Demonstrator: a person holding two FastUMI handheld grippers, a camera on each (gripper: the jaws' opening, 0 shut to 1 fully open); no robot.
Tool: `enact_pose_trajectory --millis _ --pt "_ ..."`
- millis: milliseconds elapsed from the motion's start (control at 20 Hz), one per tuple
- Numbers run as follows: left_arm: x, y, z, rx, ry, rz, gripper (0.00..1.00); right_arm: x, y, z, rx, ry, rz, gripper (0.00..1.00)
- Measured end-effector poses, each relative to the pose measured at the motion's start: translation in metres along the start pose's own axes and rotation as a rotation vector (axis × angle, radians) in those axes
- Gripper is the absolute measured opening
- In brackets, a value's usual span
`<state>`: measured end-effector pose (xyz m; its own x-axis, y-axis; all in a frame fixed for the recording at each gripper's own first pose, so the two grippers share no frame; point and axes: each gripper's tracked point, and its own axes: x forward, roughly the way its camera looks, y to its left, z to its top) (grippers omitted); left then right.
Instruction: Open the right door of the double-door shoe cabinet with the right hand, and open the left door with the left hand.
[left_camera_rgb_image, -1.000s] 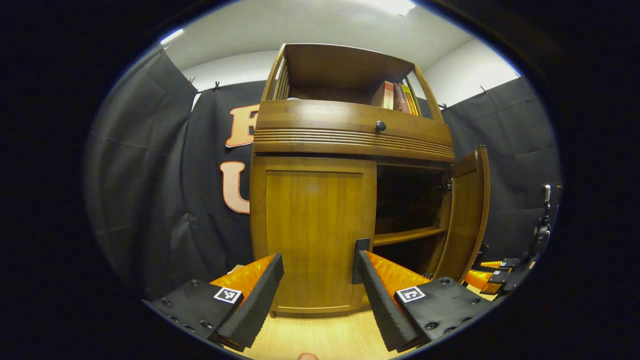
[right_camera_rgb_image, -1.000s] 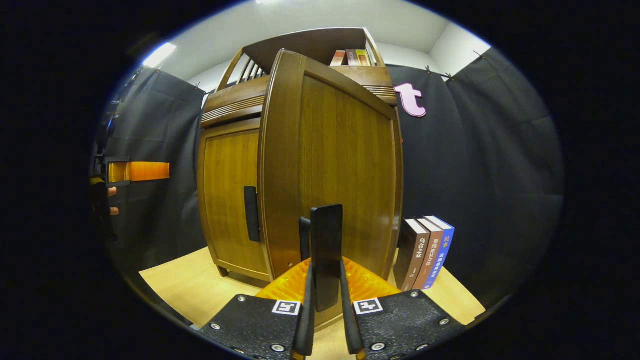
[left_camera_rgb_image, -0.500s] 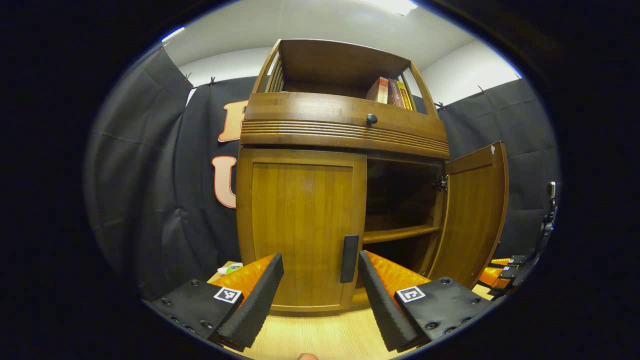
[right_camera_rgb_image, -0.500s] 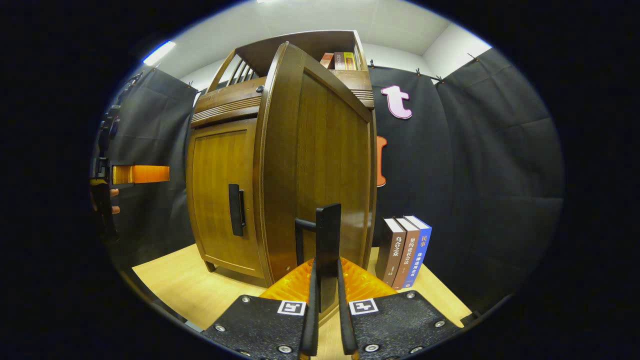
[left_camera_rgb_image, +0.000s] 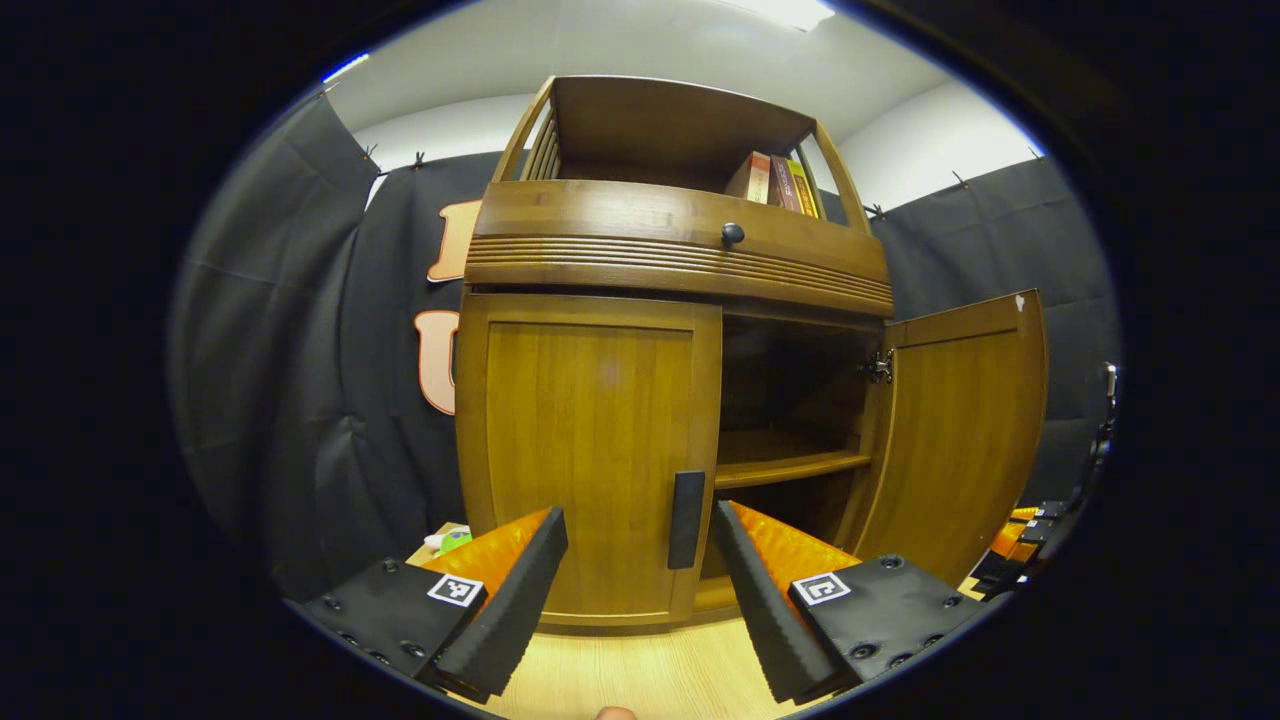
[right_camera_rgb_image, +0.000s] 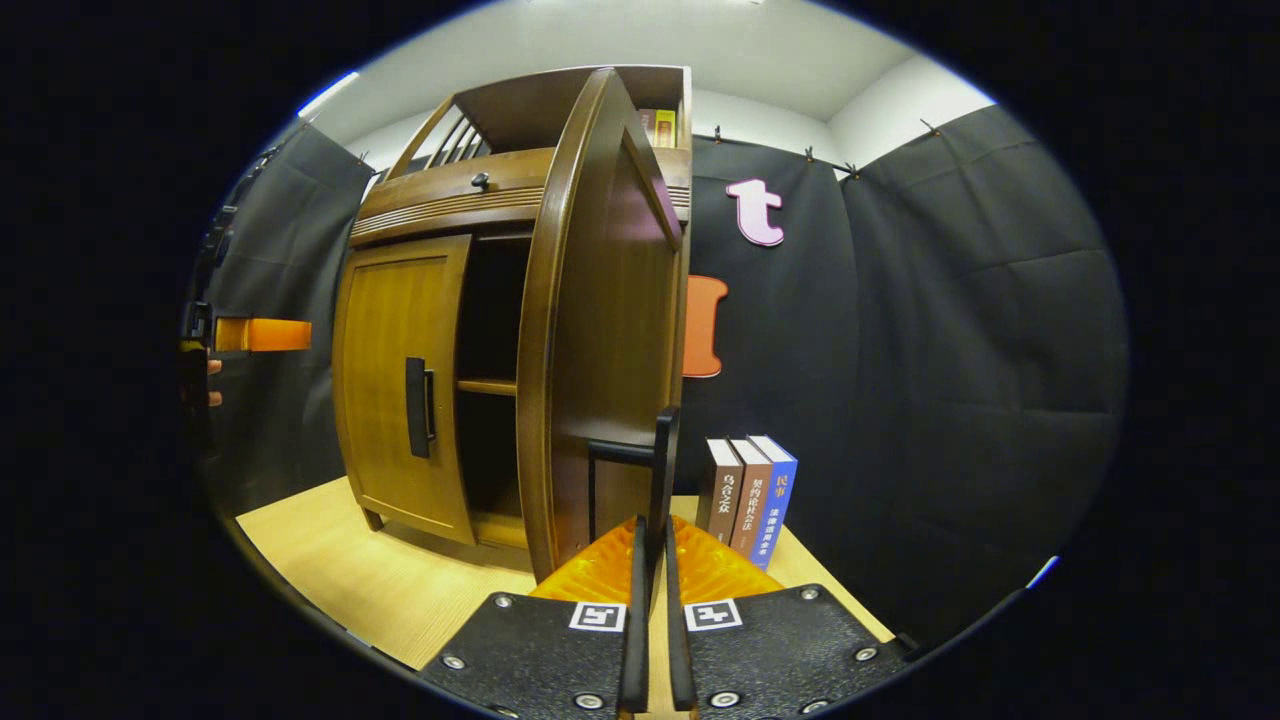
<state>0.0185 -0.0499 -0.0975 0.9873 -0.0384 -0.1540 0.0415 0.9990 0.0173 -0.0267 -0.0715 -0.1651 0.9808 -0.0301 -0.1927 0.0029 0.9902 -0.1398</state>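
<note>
Standing upright on the worktop (left_camera_rgb_image: 640, 680), shoe cabinet (left_camera_rgb_image: 680, 250) has its long axis vertical and faces the left hand-held gripper (left_camera_rgb_image: 640, 545). Right door (left_camera_rgb_image: 960, 440) swung open, hinged at cabinet's right side, panel angled outward; wider than 0.5 s ago and much wider than 1.0 s ago. Left door (left_camera_rgb_image: 590, 450) shut, its vertical handle (left_camera_rgb_image: 686, 520) at the inner edge, just beyond the left hand-held gripper, whose fingers are spread apart and touch nothing. That handle sits between the fingers now; it was hidden by a finger 1.0 s ago. Right hand-held gripper (right_camera_rgb_image: 652, 560) is clamped on right door handle (right_camera_rgb_image: 660, 470), fingers nearly together around the upright bar. Right gripper view sees the right door edge-on now, interior shelf (right_camera_rgb_image: 488, 386) exposed. Books (right_camera_rgb_image: 750, 495) stand upright on the worktop beside the cabinet.
</note>
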Motion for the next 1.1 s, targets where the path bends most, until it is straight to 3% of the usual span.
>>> enact_pose_trajectory --millis 550,600,650,700,1100 --pt "0.035 -0.021 -0.032 -0.014 0.047 -0.020 0.95 -0.004 -0.040 -0.011 0.016 -0.003 0.012 0.07" --pt "0.040 -0.022 -0.034 -0.013 0.049 -0.019 0.95 -0.003 -0.042 -0.010 0.025 -0.002 0.017 0.21" --pt "0.043 -0.023 -0.036 -0.011 0.049 -0.019 0.95 -0.005 -0.043 -0.012 0.034 0.000 0.020 0.21" --pt "0.047 -0.024 -0.037 -0.009 0.049 -0.019 0.95 -0.003 -0.047 -0.012 0.037 0.000 0.020 0.06" --pt "0.082 -0.031 -0.053 -0.033 0.061 -0.006 0.95 -0.015 -0.077 -0.016 0.017 -0.017 -0.015 0.06"
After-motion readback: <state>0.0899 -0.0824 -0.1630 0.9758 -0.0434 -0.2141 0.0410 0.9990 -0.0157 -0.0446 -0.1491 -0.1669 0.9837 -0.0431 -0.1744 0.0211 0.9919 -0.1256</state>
